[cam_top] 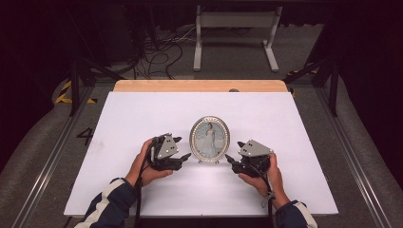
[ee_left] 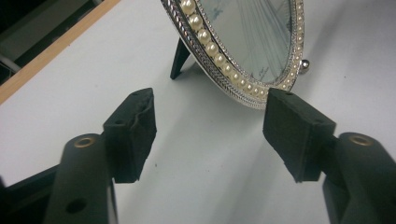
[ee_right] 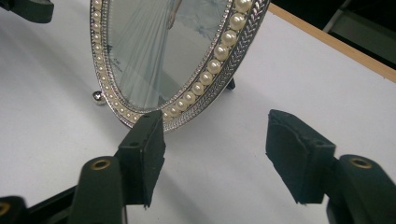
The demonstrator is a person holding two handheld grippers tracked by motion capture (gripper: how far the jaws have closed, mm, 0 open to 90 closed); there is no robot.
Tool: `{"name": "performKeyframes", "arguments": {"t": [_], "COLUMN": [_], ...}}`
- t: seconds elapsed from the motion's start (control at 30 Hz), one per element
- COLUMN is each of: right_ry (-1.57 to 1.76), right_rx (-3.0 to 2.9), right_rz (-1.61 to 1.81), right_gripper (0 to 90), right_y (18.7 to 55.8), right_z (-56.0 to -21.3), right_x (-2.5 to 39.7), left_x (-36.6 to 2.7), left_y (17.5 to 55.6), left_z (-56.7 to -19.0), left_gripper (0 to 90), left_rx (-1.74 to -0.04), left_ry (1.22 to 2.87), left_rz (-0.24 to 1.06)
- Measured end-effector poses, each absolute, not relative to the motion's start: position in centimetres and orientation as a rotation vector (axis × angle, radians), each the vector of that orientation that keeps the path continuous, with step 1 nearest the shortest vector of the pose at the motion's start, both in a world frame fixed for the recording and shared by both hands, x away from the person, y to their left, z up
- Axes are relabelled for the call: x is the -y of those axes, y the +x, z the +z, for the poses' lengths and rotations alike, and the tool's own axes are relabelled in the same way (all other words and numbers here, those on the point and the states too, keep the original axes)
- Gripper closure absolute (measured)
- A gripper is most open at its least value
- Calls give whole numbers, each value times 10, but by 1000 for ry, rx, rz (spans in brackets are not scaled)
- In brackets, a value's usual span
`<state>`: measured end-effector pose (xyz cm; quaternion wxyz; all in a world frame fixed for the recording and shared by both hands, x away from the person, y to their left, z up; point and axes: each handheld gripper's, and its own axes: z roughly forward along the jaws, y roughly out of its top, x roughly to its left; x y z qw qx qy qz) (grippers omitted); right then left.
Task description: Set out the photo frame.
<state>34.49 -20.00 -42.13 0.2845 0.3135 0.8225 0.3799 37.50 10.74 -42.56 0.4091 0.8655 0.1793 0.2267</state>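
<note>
Standing upright a little below the centre of the high view, the oval photo frame (cam_top: 209,139) rests on the white table top (cam_top: 142,118), its silver rim set with a ring of pearl beads around a portrait of a figure in a long pale dress. To its lower left in that view the left gripper (cam_top: 183,148) lies in the person's left hand (cam_top: 145,166), its tips pointing right toward the frame's lower edge and very near it. To the frame's lower right the right gripper (cam_top: 233,153) sits in the right hand (cam_top: 263,178), tips pointing left at the same lower edge.

Along the left gripper view, the two black padded jaws stand spread with bare table between them; the frame (ee_left: 243,51) fills the upper middle, its beaded lower rim just above the right-hand pad, and whether they touch I cannot tell. A dark back stand (ee_left: 180,58) props the frame from behind, and a small ball foot (ee_left: 304,65) shows at the upper right.

Along the right gripper view, the jaws are likewise spread and pinch nothing; the frame (ee_right: 163,56) rises in the upper left and centre, its bottom rim just above the left-hand pad. A small round foot (ee_right: 98,97) rests on the table at the left.
</note>
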Motion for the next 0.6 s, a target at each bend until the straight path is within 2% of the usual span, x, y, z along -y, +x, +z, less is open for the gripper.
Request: {"name": "performKeyframes", "arguments": {"t": [0.13,0.47,0.6], "right_ry": [846,842,854], "right_rx": [-2201,-2200,-2186], "right_rz": [992,971,971], "right_gripper": [286,227,196], "right_y": [344,339,337], "right_z": [-422,-423,-423], "right_x": [202,208,211], "left_x": [-110,-117,-119], "left_y": [373,371,369], "left_z": [-427,-429,-430], "left_gripper": [269,143,120], "left_rx": [-450,-478,-480], "left_ry": [2190,2190,2200], "left_rz": [579,551,553]}}
